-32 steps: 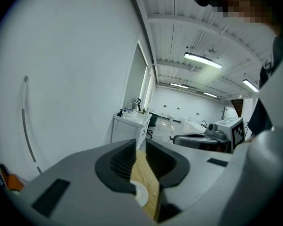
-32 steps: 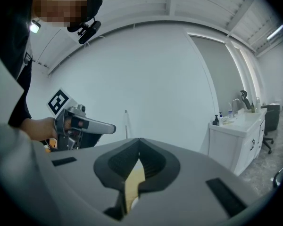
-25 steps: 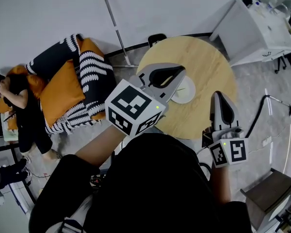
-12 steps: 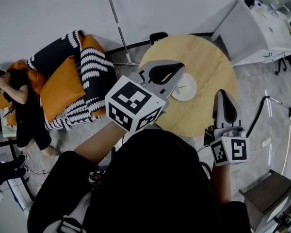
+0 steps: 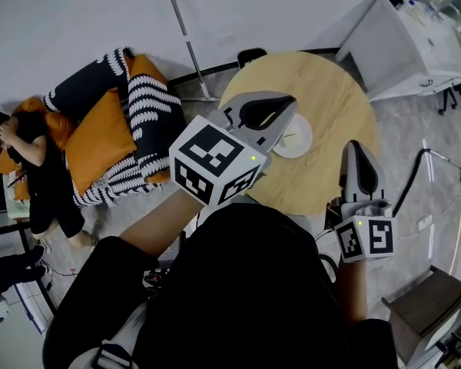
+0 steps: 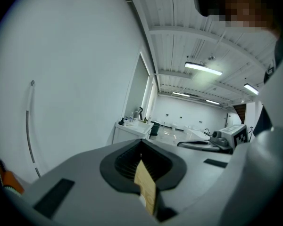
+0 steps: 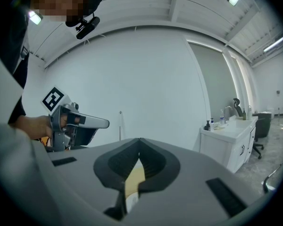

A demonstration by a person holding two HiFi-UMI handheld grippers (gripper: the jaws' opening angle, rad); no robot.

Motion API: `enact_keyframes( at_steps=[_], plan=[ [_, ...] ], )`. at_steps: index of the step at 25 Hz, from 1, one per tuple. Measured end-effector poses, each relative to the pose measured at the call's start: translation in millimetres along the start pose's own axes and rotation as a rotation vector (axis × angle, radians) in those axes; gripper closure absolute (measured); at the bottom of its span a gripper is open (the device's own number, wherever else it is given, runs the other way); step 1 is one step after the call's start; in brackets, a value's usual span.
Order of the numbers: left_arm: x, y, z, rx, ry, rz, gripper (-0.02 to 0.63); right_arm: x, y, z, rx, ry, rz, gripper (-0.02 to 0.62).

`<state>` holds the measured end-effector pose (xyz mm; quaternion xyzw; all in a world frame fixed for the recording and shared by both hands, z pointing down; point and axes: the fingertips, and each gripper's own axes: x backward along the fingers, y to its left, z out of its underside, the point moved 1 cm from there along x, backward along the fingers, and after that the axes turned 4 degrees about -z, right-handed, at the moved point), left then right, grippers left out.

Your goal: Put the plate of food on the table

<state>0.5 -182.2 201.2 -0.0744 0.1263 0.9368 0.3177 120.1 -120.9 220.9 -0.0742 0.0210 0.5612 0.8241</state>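
Far left, a person lies curled on a low seat, next to an orange cushion and a black-and-white patterned throw, and a thin pole leans up the pale wall just behind them. Moving across, here's the left gripper, its marker cube big in the head view, held out over the near-left side of the round wooden table. Its own view shows the jaws pressed together at the tips with nothing pinched, just a sliver of tabletop showing through the slot lower down. And there's the plate, white, sitting on the table close to the middle. From above, the left jaw tips overlap its left edge, and whatever is on it is too small to make out. Over to the right gripper, which points up towards the table's right rim and is well apart from the plate. Its jaws are closed together too and empty, and its own view catches the other gripper off to its left. Further right, a white cabinet with bottles on top stands by the wall, a cable trails over the grey floor, and a dark box sits at the lower right
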Motion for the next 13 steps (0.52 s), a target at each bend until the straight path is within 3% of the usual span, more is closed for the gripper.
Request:
enact_keyframes(
  at_steps=[13],
  plan=[
    [-16,8,2,0.005,0.019,0.024,0.6,-10,-10,-1,0.005,0.009,0.017,0.589]
  ],
)
